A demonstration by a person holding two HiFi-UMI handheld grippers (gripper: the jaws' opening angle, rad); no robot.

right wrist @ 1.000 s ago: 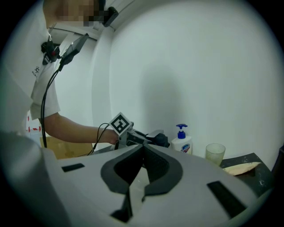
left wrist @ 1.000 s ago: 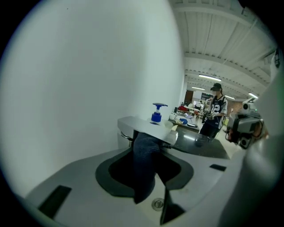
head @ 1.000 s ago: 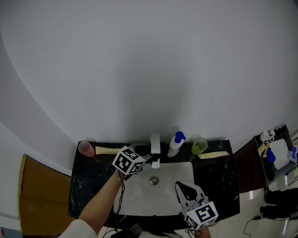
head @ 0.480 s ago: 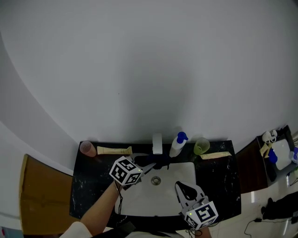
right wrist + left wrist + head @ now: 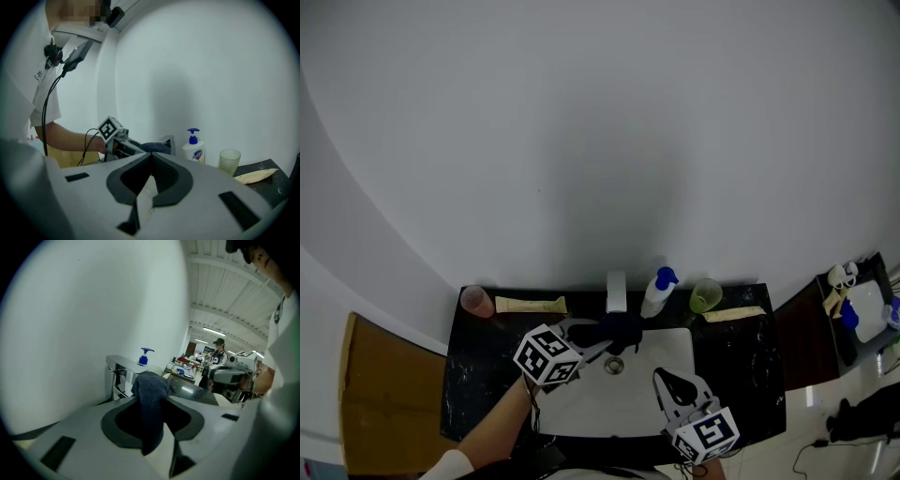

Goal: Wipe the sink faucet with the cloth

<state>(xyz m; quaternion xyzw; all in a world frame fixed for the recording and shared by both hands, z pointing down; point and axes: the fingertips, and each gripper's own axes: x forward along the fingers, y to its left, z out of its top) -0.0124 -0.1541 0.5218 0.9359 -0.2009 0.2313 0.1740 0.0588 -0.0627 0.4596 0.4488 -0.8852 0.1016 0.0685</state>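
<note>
The chrome faucet point(image 5: 616, 288) stands at the back of the white sink point(image 5: 670, 349). My left gripper point(image 5: 606, 340) is shut on a dark blue cloth point(image 5: 622, 329), which lies against the spout's front end and hides it. In the left gripper view the cloth point(image 5: 151, 401) hangs between the jaws, with the faucet point(image 5: 121, 372) just beyond on the left. My right gripper point(image 5: 668, 378) rests over the sink's front right, shut with nothing in it. From the right gripper view the faucet point(image 5: 167, 142) and cloth point(image 5: 153, 146) show past the closed jaws.
On the black counter point(image 5: 478, 370) stand a blue-capped soap bottle point(image 5: 655, 291) and a green cup point(image 5: 704, 295) right of the faucet, a pink cup point(image 5: 474, 300) at the far left, and a tube point(image 5: 531, 305) on each side. A cable trails from the left gripper.
My left gripper has drawn back toward the front left, its marker cube lower in the head view. The cloth now bunches over the spout's end. The right gripper has not moved.
</note>
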